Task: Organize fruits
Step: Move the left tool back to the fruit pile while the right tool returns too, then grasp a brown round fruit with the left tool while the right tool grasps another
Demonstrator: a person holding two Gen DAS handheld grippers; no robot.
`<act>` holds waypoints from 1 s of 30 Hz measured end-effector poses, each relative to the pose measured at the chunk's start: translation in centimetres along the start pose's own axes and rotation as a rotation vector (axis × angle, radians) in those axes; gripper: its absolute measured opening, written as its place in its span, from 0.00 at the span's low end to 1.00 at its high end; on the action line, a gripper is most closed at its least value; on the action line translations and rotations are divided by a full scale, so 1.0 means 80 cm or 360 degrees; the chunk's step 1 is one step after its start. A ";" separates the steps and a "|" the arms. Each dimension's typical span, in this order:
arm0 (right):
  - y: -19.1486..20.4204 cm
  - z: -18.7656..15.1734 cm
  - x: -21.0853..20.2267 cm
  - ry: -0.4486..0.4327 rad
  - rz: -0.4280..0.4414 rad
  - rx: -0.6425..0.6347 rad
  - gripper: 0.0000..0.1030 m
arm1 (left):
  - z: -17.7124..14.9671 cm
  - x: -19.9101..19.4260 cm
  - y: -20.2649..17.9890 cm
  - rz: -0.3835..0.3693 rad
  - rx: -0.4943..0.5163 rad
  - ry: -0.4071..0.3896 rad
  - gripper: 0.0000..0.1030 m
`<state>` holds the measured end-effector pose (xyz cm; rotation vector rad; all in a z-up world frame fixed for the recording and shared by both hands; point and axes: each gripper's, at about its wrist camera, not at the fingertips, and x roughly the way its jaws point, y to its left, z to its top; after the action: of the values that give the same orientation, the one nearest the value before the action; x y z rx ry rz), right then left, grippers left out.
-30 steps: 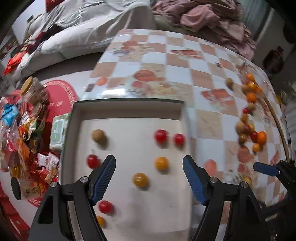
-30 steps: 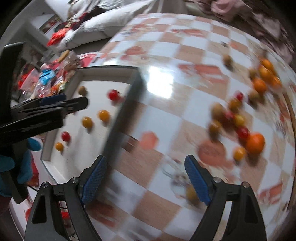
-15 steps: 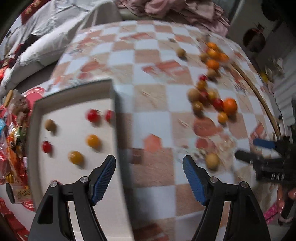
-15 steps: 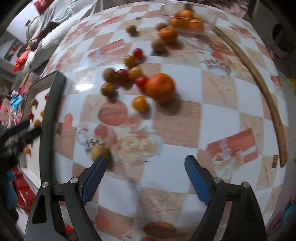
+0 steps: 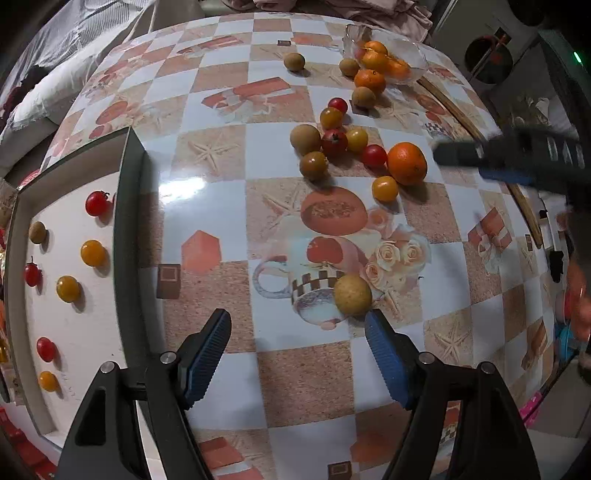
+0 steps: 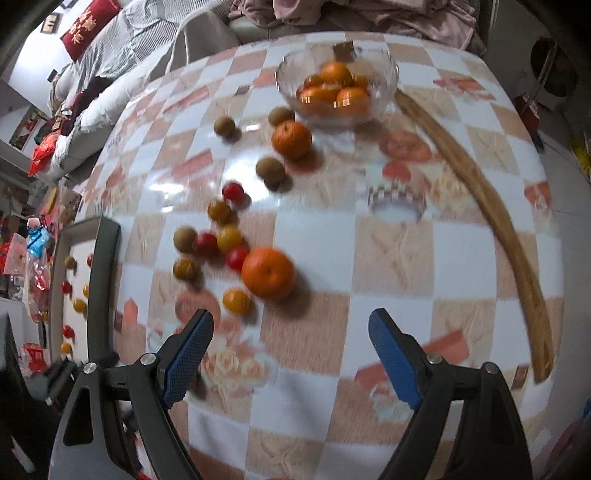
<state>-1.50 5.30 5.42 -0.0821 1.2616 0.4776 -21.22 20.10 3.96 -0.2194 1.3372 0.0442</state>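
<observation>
Table: round top under a glossy checkered orange-and-white oilcloth point(image 5: 207, 229)
Beyond far edge: grey striped bedding point(image 6: 122, 48), pink crumpled cloth point(image 6: 369, 18)

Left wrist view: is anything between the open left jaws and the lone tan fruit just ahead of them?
Nothing visible. The tan fruit lies alone on the tablecloth, just ahead of the left gripper beside its right-hand pad; the other loose fruits lie farther up the table.

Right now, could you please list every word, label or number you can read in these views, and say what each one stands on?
No text can be quoted with confidence.
Red cushion: yellow characters, too blurred to read.
Snack packets beside the table: print too small to read.
</observation>
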 end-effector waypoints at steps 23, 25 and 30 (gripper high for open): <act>0.012 0.114 0.082 -0.0007 0.0092 0.0060 0.61 | 0.006 0.038 -0.034 0.0084 -0.0152 -0.0023 0.74; 0.015 0.116 0.089 -0.0002 0.0088 0.0044 0.60 | 0.006 0.040 -0.040 0.0119 -0.0135 -0.0024 0.74; 0.026 0.121 0.093 -0.0035 0.0086 -0.0012 0.44 | 0.008 0.042 -0.048 0.0167 -0.0138 -0.0025 0.74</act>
<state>8.00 12.47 1.99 -0.0489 1.2429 0.5288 -19.24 16.14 1.38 -0.2219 1.3316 0.1923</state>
